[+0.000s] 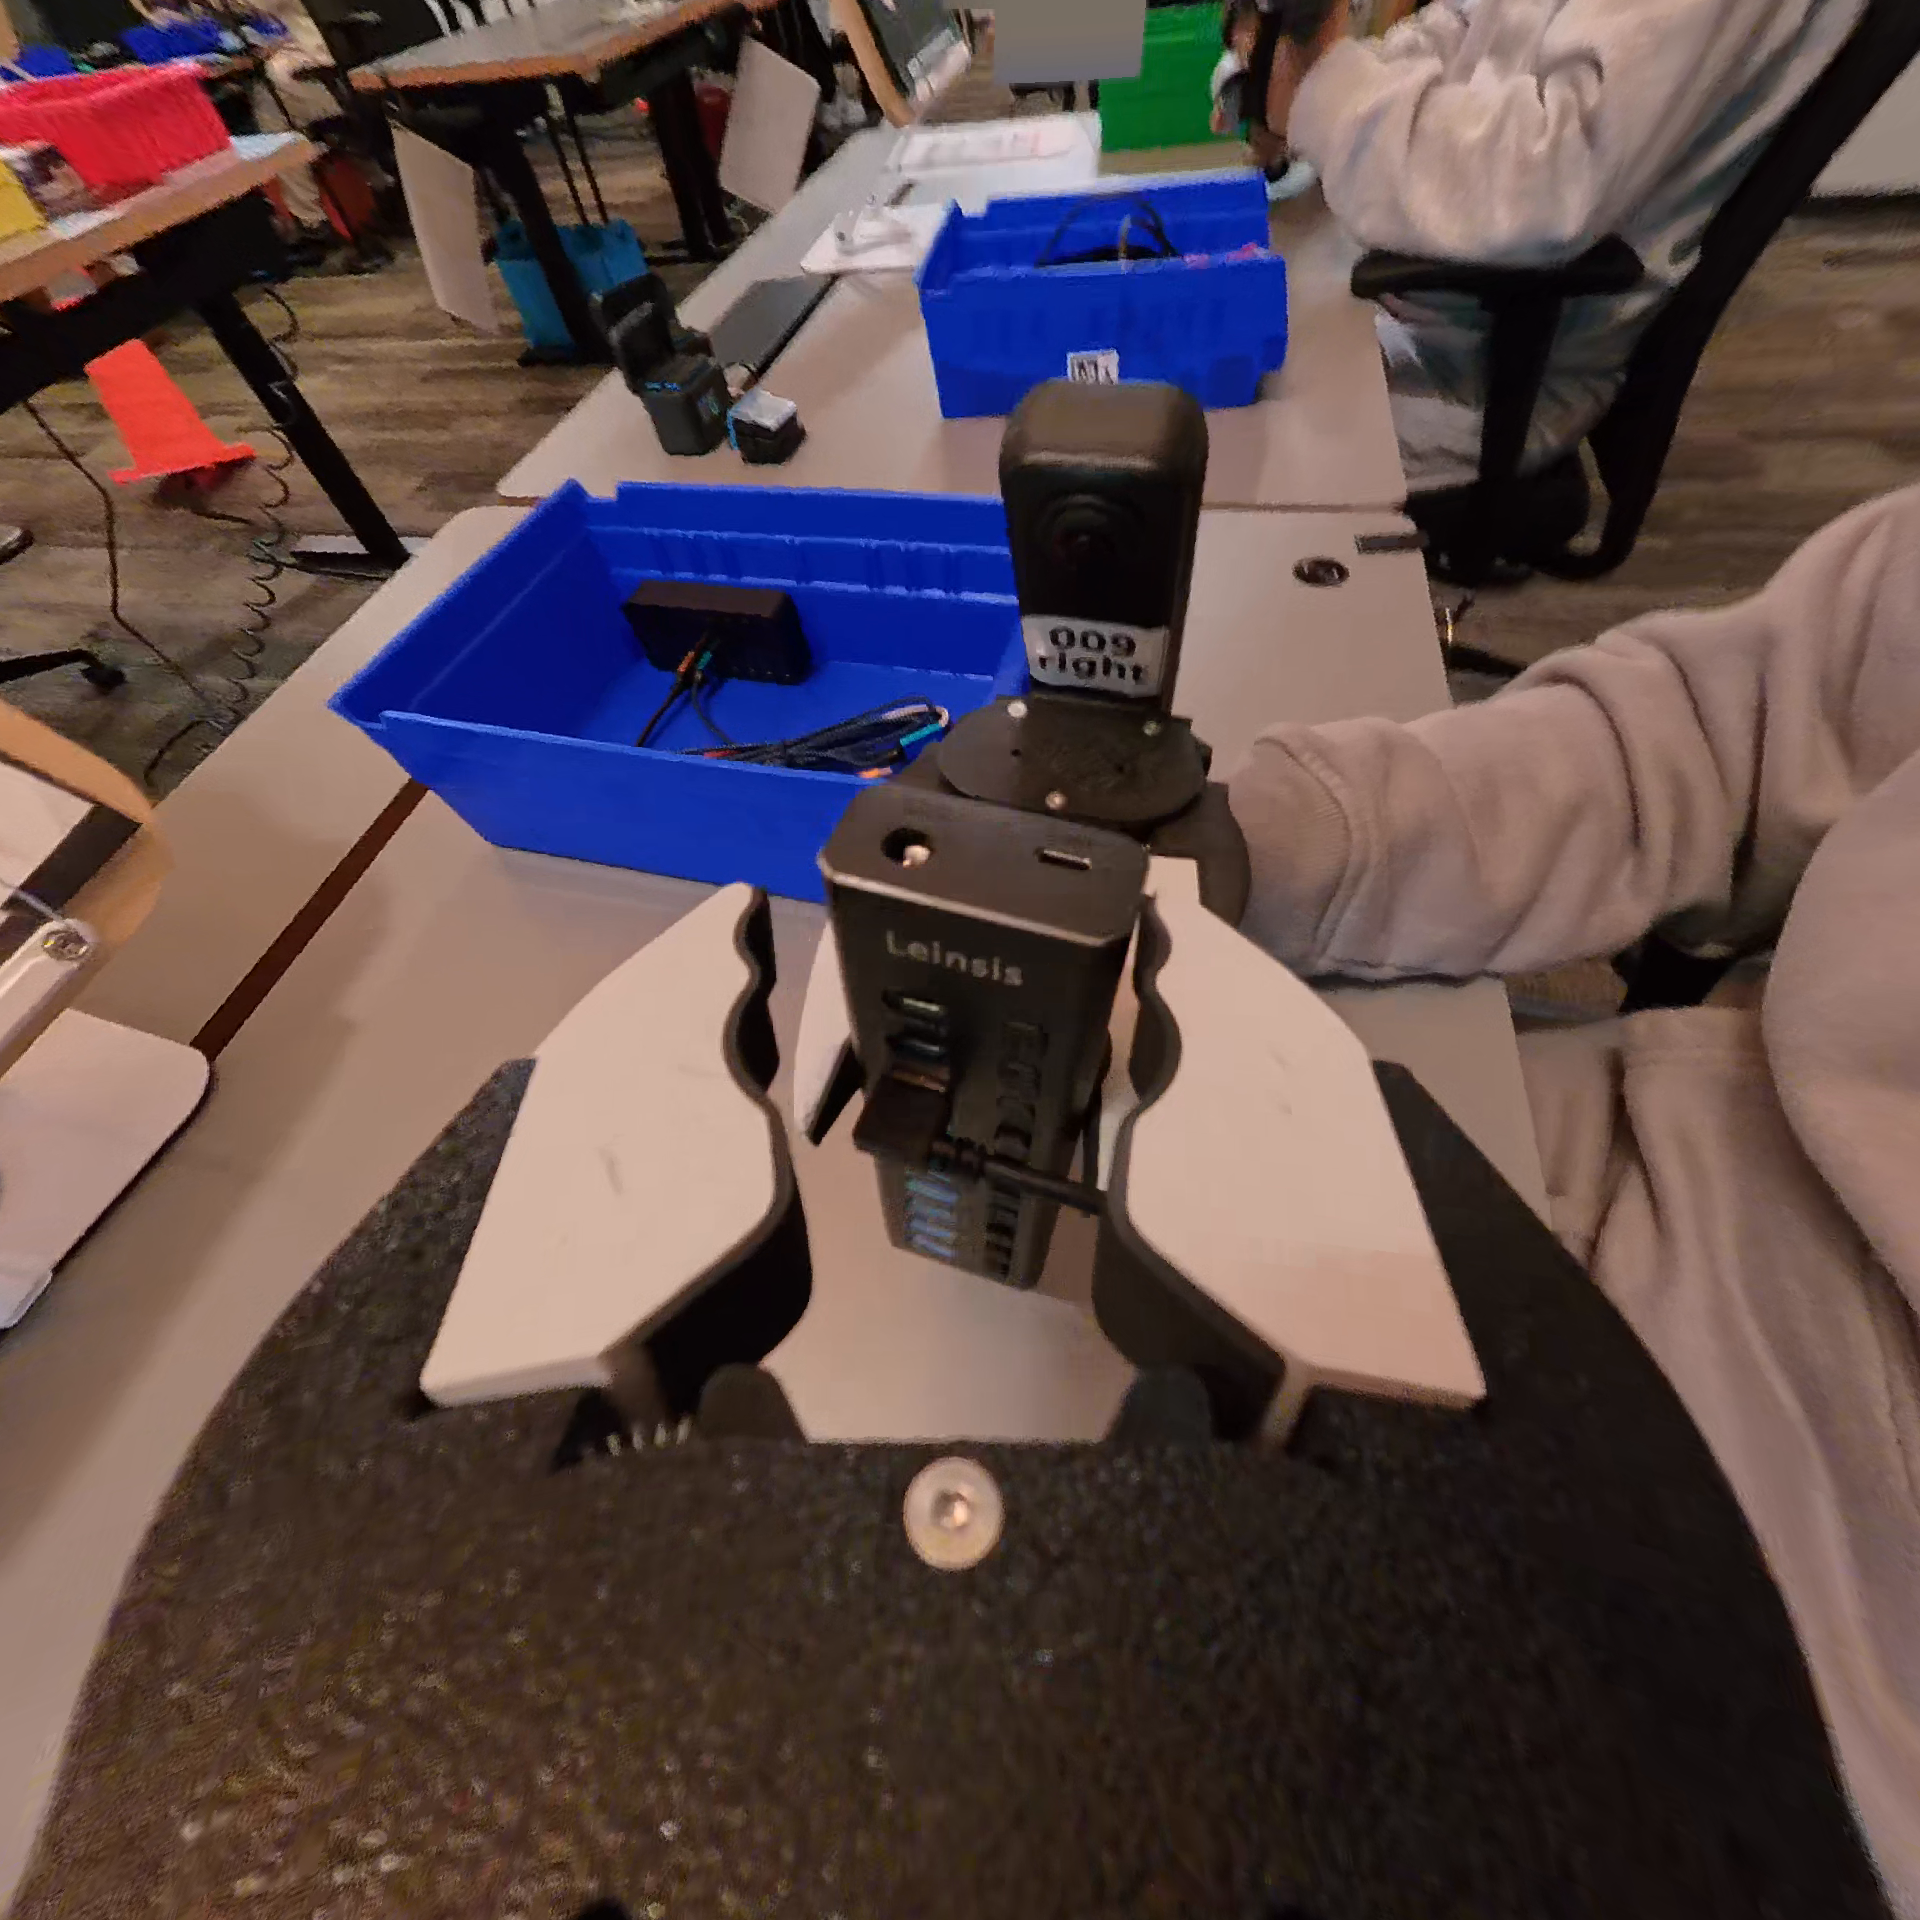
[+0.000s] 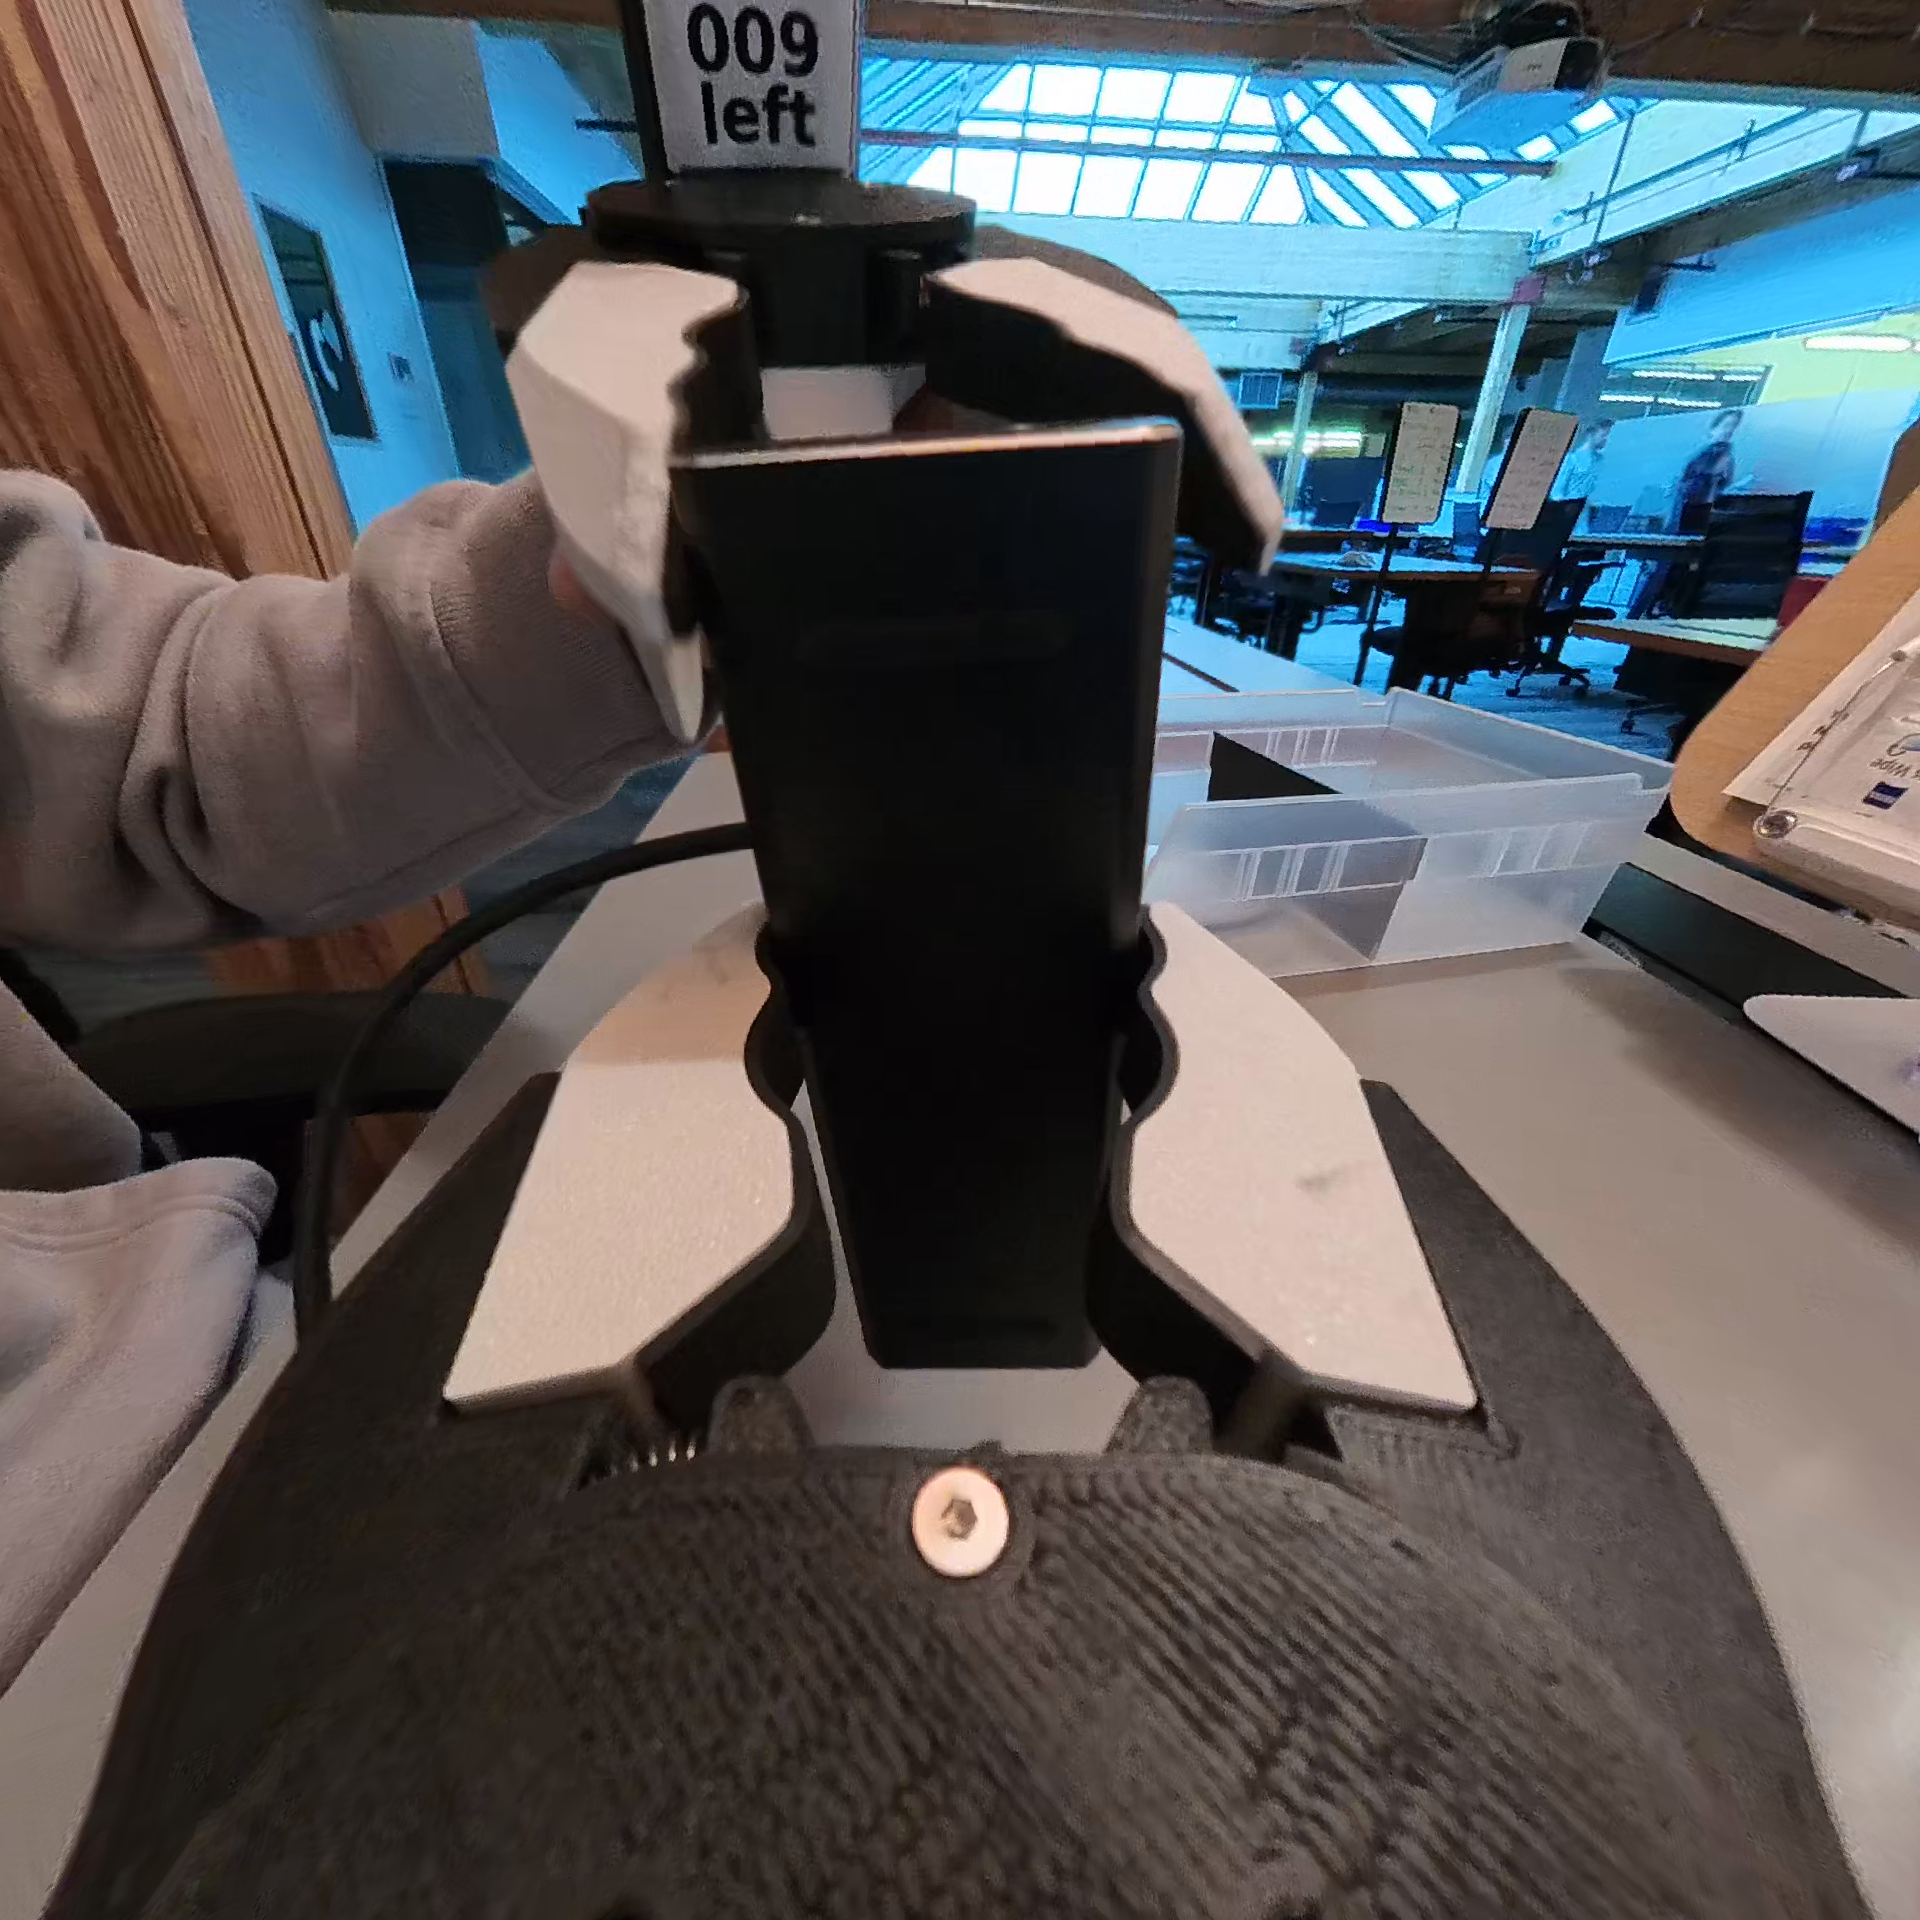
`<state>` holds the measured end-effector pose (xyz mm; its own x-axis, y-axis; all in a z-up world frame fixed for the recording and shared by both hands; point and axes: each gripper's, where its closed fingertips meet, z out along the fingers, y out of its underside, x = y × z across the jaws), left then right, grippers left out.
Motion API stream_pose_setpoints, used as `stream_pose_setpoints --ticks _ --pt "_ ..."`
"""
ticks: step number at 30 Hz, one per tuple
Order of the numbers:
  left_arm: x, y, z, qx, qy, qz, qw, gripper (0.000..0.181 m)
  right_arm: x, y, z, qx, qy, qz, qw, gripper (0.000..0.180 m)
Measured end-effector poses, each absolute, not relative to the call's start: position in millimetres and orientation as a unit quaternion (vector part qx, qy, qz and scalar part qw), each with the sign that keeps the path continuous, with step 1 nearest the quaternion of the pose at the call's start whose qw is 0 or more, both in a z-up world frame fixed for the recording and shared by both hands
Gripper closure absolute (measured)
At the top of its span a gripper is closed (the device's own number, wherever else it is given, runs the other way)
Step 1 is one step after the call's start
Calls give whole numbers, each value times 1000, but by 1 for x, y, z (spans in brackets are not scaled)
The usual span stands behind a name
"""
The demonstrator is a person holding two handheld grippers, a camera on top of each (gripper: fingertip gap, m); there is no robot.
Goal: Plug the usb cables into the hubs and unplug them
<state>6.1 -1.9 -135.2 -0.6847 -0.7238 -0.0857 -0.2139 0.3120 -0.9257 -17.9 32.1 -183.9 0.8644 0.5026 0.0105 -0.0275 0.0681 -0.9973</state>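
Grey table (image 1: pixel 364 997), blue bin (image 1: pixel 582 769) just behind hub (image 1: pixel 977 1039), clear bin (image 2: pixel 1455 831) opposite.

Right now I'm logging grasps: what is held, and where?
The black USB hub, by its long side walls: left hand-held gripper at one end, right hand-held gripper at the other.

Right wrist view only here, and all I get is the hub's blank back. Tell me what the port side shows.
Observer: In the left wrist view the hub faces the camera with its ports, and one black plug is seated partway down.
Operator: Locate the spare cables.
Observer: A loose bundle of cables lies in a blue bin on the table beyond the hub.
Operator: Report anything else in it.
Observer: A second hub sits there, with cables plugged in.
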Motion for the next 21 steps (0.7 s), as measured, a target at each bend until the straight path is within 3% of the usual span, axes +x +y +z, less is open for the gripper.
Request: stream_pose_setpoints --ticks 7,14,21 --pt "-11 47 -85 -355 667 -582 301 109 6 30 -181 -664 -134 182 713 118" --pt "-32 243 -109 -569 607 -355 426 128 17 26 -175 -656 -109 177 725 118" --pt "-33 355 -186 -655 659 -204 309 130 18 31 -186 -671 -109 170 714 118"
